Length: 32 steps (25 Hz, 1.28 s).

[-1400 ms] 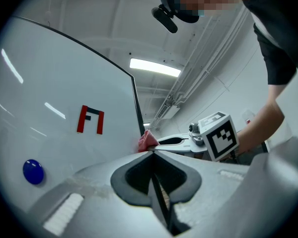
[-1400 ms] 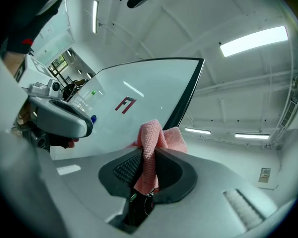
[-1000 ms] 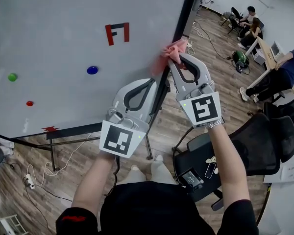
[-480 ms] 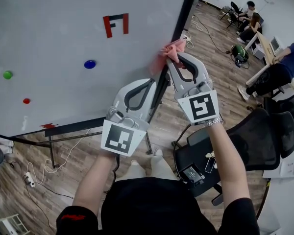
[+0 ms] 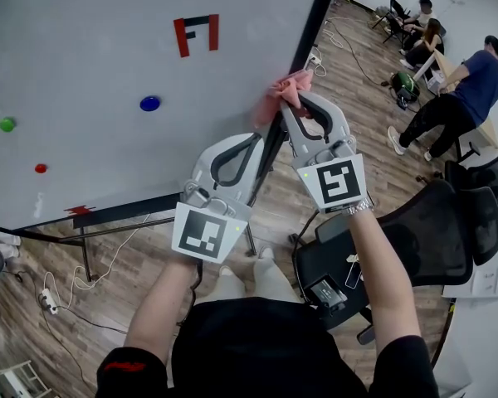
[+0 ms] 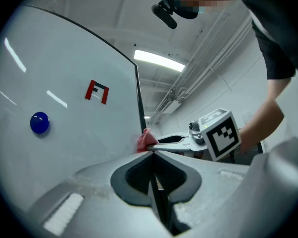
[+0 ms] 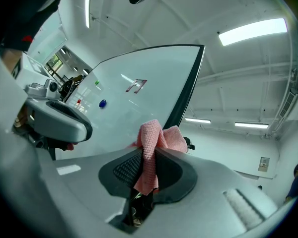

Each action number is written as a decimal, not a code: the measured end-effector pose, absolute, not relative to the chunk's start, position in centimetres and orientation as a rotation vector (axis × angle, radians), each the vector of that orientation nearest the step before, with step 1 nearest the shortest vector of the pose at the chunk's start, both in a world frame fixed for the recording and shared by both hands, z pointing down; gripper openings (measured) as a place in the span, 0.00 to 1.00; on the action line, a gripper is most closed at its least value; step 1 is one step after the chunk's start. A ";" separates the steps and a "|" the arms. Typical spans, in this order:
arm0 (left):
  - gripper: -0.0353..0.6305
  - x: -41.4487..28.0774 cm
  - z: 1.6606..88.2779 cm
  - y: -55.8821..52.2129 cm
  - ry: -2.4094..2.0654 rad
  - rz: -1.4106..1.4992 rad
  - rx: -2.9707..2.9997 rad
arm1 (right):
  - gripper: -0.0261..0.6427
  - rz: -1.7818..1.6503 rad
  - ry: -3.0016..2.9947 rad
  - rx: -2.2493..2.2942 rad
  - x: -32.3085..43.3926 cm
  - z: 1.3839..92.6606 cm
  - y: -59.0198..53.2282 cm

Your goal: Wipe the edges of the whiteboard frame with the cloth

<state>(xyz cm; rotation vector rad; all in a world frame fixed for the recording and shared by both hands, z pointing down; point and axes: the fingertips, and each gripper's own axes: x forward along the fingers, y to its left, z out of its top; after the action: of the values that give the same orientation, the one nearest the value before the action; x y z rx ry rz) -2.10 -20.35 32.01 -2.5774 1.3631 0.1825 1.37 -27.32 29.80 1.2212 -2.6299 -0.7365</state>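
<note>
The whiteboard (image 5: 108, 73) has a black frame, and its right edge (image 5: 303, 44) runs down to the stand. My right gripper (image 5: 292, 98) is shut on the pink cloth (image 5: 284, 88) and presses it against that edge. In the right gripper view the cloth (image 7: 151, 145) sticks out between the jaws in front of the frame (image 7: 188, 90). My left gripper (image 5: 261, 137) is shut on nothing, just left of and below the right one, near the same edge. The left gripper view shows the cloth (image 6: 146, 140) on the frame (image 6: 139, 100) ahead of its shut jaws.
A blue magnet (image 5: 150, 104), a green magnet (image 5: 7, 124), a red magnet (image 5: 40, 168) and a red-and-black mark (image 5: 196, 34) are on the board. A black office chair (image 5: 436, 239) stands at my right. People (image 5: 465, 85) are at the back right. Cables (image 5: 54, 301) lie on the floor.
The right gripper and cloth have slid a little down the frame's edge relative to the magnets. The left gripper has kept its place. A person in blue at back right has stood up.
</note>
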 end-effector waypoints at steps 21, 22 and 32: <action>0.06 -2.7 34.7 -20.4 1.405 0.175 -2.636 | 0.12 -0.641 -2.625 1.236 1.2 33.6 -27.4; 0.06 -2.8 34.9 -20.4 1.408 0.175 -2.638 | 0.12 -0.638 -2.625 1.235 1.1 33.7 -27.3; 0.06 -2.9 36.2 -20.4 1.409 0.156 -2.659 | 0.12 -0.609 -2.608 1.233 1.0 35.5 -27.4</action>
<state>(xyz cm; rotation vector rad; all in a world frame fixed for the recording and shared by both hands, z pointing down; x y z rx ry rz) -2.88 -20.38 36.21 -2.6591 1.4091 0.1564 1.04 -27.39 35.50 1.2326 -2.6079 -0.6086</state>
